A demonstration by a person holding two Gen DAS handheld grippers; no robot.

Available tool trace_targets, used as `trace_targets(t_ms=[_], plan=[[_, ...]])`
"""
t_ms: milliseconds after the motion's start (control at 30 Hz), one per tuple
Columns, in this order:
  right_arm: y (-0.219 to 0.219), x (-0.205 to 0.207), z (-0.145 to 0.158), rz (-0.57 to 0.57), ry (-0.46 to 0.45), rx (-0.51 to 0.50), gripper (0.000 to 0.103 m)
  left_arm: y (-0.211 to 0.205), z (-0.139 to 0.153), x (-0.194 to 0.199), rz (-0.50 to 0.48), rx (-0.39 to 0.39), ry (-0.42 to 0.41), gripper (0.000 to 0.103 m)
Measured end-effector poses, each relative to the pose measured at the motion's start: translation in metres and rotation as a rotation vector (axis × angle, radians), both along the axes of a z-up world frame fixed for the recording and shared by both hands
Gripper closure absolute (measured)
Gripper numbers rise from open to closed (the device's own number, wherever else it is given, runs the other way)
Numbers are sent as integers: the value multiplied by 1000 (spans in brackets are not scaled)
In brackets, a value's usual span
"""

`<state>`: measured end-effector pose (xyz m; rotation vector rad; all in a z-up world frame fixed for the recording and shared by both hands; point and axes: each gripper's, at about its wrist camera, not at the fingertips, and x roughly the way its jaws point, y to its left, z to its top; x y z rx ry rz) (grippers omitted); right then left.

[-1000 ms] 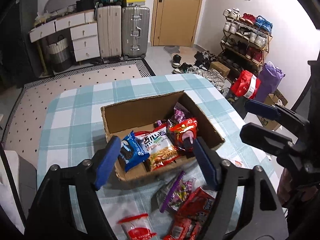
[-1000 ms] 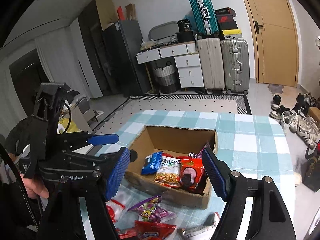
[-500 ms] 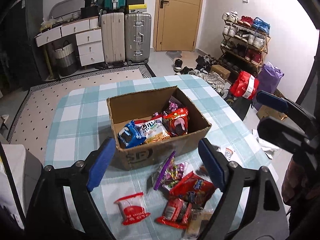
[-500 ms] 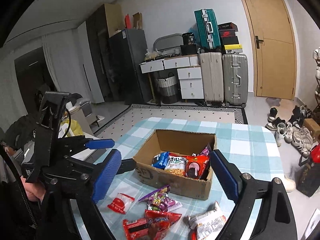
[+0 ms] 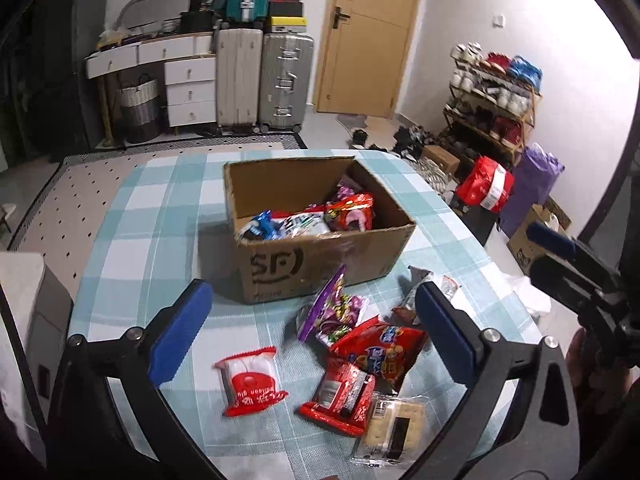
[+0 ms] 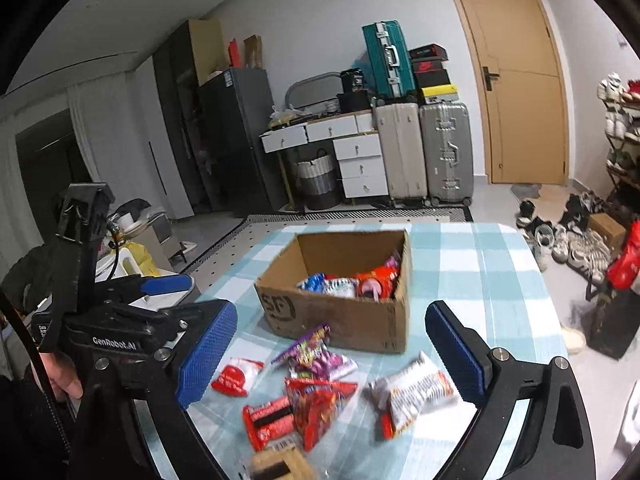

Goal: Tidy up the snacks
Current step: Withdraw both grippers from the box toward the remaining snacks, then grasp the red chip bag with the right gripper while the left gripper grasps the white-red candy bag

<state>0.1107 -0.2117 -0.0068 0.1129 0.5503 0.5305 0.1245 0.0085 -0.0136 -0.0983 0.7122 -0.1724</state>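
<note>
Left wrist view first: the left claw [image 5: 308, 328] has just been spreading its jaws and now stands wide with nothing between the pads, and it has drawn back from the cardboard box [image 5: 320, 264], which a second ago filled the space between its fingers and now sits farther off on the checked tabletop [image 5: 160, 216]. That reads as a drop-off finished and a fresh pick about to start. Inside the box lie a blue packet [image 5: 260, 228], a pale noodle bag [image 5: 302, 222] and a red packet [image 5: 350, 212]; its far half looks bare. Loose in front of the box are a purple candy bag [image 5: 328, 312], a red snack bag [image 5: 380, 348], a red-and-white pouch [image 5: 250, 380], a red bar wrapper [image 5: 340, 396] and a clear cracker pack [image 5: 390, 424]. Right wrist view next: the right claw [image 6: 332, 356] has likewise just been opening and is empty and wide, pulled back on the near side of the box [image 6: 340, 316], with the loose snacks under and ahead of it, including a white-and-red bag [image 6: 412, 392] to the box's near right. Several snacks still wait outside, so I judge the sorting roughly half done.
</note>
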Motion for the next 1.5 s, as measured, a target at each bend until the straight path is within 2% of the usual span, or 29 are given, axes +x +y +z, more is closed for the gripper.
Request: trace_targets(t_ms=[333,567,733,1233,1333,1500], plan=[[-18,-20,-56,-64,102,25,6,22,-58,-8,74,-33,64,1],[-12,-26,-102,-53,169,19,6,31,-92,-8,104,-7,97,1],[0,-20,-123,-31,217,27,6,40,-108,-7,125,-11,118,1],[34,7,-140,57,280,36,6,72,-149,6,184,-50,191,1],[41,14,-143,75,300,37,8,74,-154,8,179,-61,201,1],[51,27,-148,88,324,37,17,74,-159,12,169,-80,214,1]])
